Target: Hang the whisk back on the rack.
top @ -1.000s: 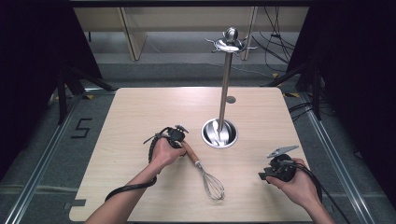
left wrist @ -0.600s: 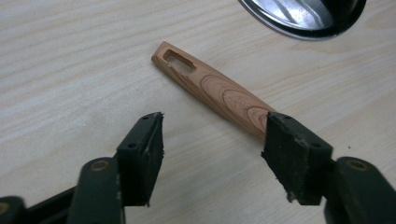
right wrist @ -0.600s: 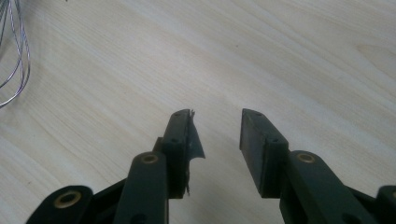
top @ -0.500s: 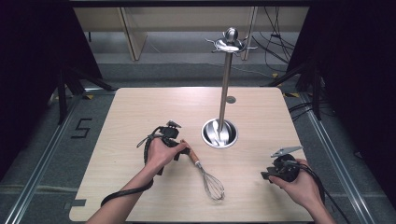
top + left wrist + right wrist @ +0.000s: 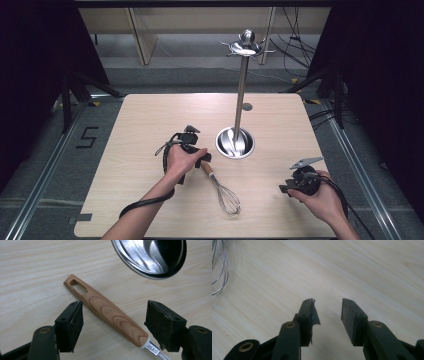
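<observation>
While the left gripper (image 5: 113, 322) hovers low over the whisk (image 5: 218, 184), its jaws stand wide apart on either side of the wooden handle (image 5: 107, 310), one pad just beside the handle's slotted end, neither one clamping it (the wood lies flat on the tabletop (image 5: 150, 120), running diagonally through the gap). At the upper right of that gripper view sits the rim of the steel base (image 5: 150, 257). From the high view, the whisk lies at lower centre, wire end toward the bottom edge, with the utensil stand (image 5: 239, 95) just above it. The right gripper (image 5: 328, 312) rests at lower right, jaws partly open over bare wood, whisk wires at its upper left.
</observation>
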